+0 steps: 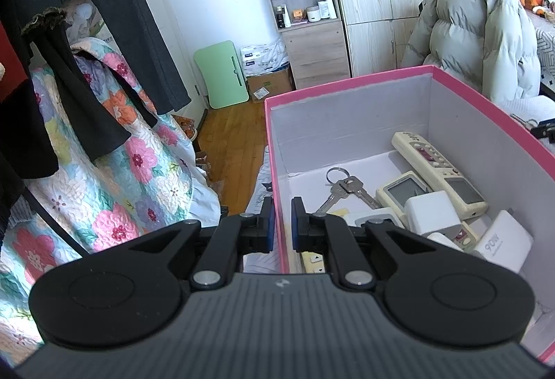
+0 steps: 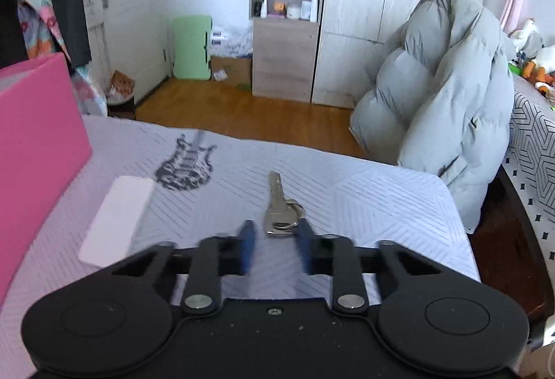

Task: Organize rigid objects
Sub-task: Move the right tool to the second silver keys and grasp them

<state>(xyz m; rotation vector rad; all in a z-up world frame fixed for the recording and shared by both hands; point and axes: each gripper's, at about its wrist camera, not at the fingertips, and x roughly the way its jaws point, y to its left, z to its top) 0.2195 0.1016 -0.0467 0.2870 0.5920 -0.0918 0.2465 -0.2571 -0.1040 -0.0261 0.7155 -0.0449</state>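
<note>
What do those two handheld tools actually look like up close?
Both look alike: the left tool and right tool have matte black bodies, two round discs, black linkage bars with silver pivots, and blue-padded fingers. The left body is ribbed grey. No cables show.

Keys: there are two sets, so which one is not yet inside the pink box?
The single key on a ring lying on the grey bedspread, just ahead of the open right tongs. The other keys already lie inside the pink box.
</note>
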